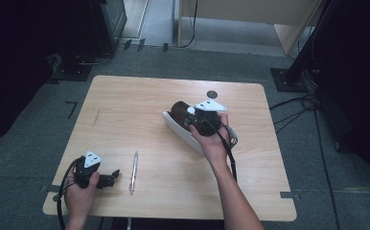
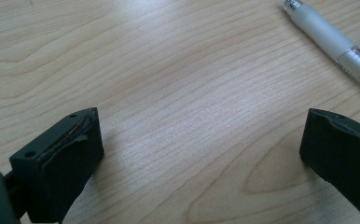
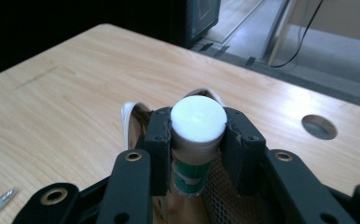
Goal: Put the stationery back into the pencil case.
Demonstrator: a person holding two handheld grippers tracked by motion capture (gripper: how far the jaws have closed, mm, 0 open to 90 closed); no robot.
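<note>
Glue stick, white-capped with a green label, stands upright between the two black jaws of the right gripper, which are clamped on its sides just below the cap. In the high view the right gripper sits right of the tabletop's middle, nearer the far edge, over an open pencil case with a white outer shell and a dark brown inside. In the right gripper view the case's white rim and a mesh lining show directly under the held stick, so the stick is above the case opening; whether its bottom end touches the case cannot be told.

Near the tabletop's near left corner the left gripper lies low over the wood table, its jaws spread wide with only bare wood between them, as the left gripper view shows. A pen lies just right of it, lengthwise toward the far edge, touching neither jaw. A round hole sits in the tabletop near the far edge.
</note>
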